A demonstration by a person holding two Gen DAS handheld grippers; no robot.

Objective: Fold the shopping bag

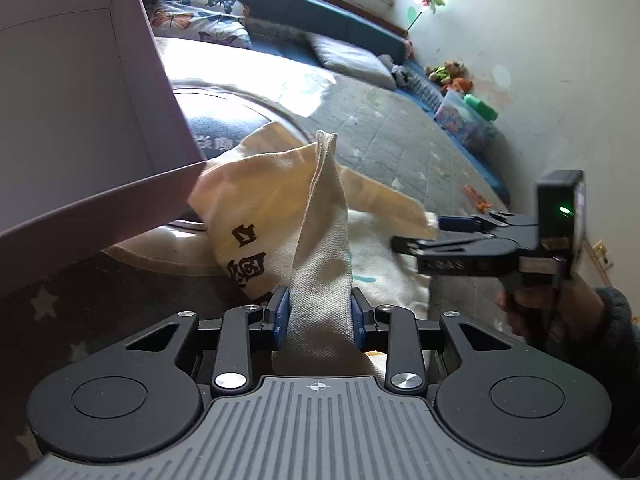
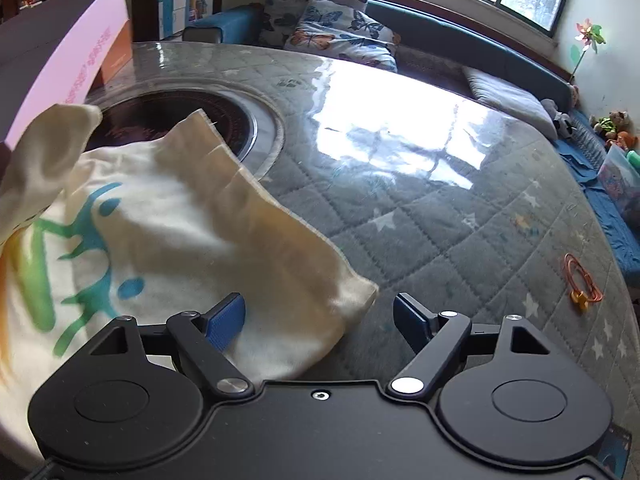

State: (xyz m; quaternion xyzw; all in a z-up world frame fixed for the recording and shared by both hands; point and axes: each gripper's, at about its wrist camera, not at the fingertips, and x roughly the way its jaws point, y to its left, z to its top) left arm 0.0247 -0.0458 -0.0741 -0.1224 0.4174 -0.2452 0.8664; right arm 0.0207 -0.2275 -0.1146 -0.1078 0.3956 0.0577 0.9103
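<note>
shopping bag [image 1: 320, 240] pinched in left tool [image 1: 319, 320], right tool [image 2: 320, 320] beside corner

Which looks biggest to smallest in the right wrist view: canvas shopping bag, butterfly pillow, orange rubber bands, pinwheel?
1. Canvas shopping bag, though it lies nearest the camera, which inflates it.
2. Butterfly pillow, far across the table.
3. Orange rubber bands and pinwheel look about alike; I can't rank them.

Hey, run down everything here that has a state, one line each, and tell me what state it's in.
Left gripper: shut on a bunched fold of the bag.
Right gripper: open, bag corner between the fingers, not pinched.
Shopping bag: crumpled, partly lifted.
Pink box: open, empty as far as visible.
</note>
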